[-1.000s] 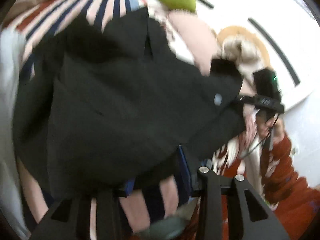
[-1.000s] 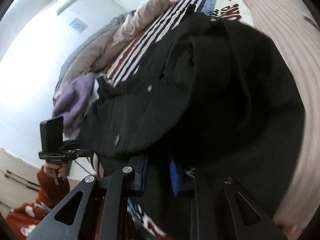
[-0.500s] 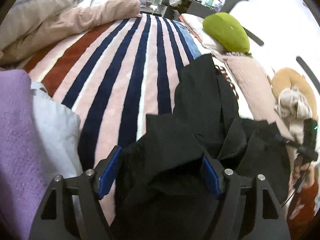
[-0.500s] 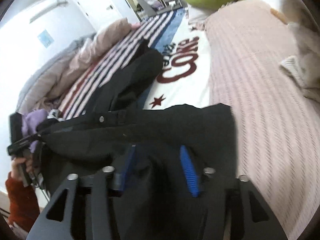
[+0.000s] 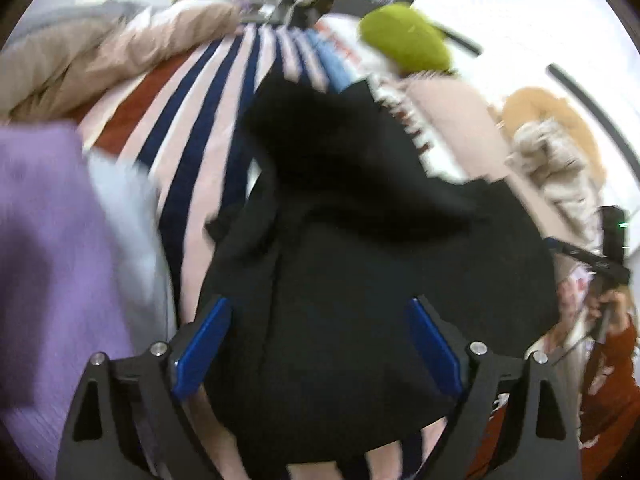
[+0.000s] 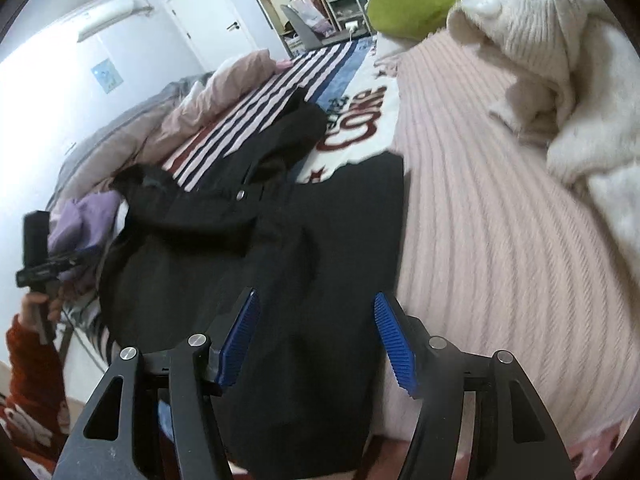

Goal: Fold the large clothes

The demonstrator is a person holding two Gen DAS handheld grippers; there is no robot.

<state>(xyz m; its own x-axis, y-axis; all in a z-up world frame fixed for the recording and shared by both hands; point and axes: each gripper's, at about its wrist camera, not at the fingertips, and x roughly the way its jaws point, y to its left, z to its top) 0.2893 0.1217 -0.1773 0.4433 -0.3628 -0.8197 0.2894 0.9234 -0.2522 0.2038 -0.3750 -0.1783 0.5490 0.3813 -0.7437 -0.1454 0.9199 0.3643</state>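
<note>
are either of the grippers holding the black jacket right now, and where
Nothing is held: left gripper and right gripper, jaws just opening, stand clear above the black jacket.

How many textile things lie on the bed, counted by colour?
Black: 1, the black garment
Purple: 1, the purple knit
Green: 1, the green cushion
Cream: 1, the cream sweater
Pale pink ribbed: 1, the pink knit
Striped: 1, the striped blanket
Total: 6

Left wrist view motion-blurred, black garment (image 5: pixel 360 264) near hem behind claws
</note>
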